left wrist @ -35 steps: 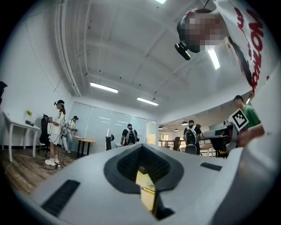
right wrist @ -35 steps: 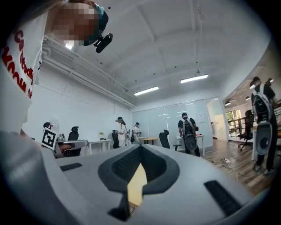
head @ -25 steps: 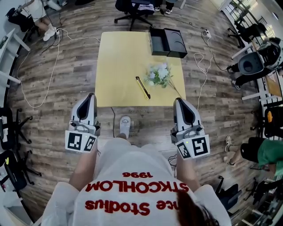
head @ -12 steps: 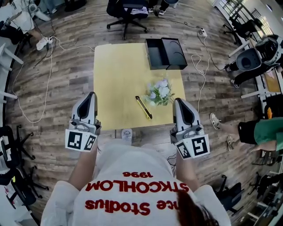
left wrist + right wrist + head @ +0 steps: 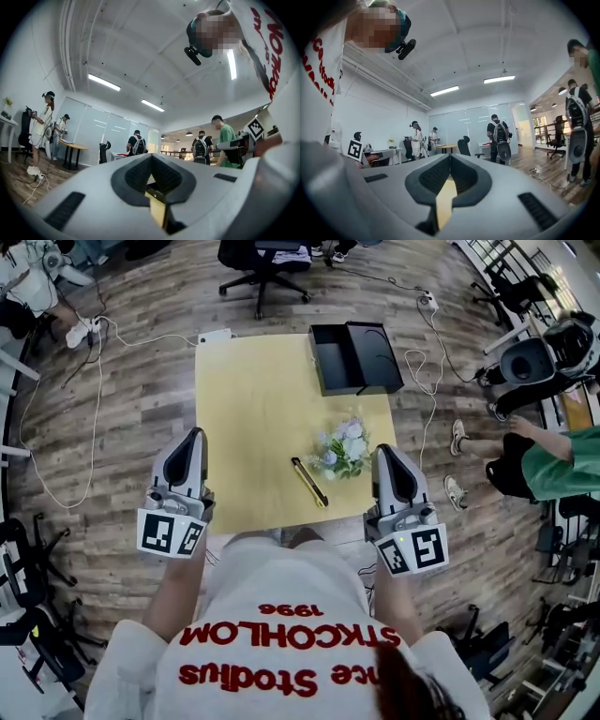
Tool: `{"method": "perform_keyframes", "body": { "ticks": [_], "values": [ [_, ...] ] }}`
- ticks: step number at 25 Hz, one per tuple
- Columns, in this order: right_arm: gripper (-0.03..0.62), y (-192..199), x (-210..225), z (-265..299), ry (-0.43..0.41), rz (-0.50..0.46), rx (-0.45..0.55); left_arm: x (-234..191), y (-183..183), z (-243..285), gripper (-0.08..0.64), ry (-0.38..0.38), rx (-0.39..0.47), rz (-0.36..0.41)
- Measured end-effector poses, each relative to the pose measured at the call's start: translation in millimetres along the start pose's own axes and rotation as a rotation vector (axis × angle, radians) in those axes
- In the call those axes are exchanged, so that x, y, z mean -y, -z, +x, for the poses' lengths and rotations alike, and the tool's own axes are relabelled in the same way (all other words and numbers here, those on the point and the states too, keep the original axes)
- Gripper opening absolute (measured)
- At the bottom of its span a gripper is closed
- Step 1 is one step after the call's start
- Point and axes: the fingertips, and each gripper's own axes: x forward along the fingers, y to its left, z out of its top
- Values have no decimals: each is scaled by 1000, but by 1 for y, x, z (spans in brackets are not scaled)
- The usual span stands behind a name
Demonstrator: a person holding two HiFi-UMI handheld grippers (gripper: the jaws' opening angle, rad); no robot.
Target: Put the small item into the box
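The left tool [image 5: 194, 439] and the right tool [image 5: 386, 456] are held shut and empty at the near corners of the yellow worktop [image 5: 248, 409]. The yellow utility knife [image 5: 309, 481] lies between them, nearer the right tool, just beside an artificial bouquet [image 5: 343, 446]. An open black box [image 5: 356, 357] is set at the far right corner. Wood-plank floor [image 5: 141, 409] surrounds the worktop.

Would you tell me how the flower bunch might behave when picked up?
The flower bunch is probably light and floppy: a loose spread of small blooms and leaves. Squeezed, its petals would likely crush. Its irregular shape should not roll.
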Motion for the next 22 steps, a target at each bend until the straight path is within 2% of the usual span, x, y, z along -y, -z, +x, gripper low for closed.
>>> {"method": "perform_keyframes", "body": {
  "ticks": [9, 22],
  "values": [
    [5, -1, 4, 22, -67, 17, -5, -2, 2, 4, 2, -45, -24, 4],
    [5, -18, 35, 42, -225, 7, 17, 15, -6, 18, 2, -180, 15, 49]
  ]
}}
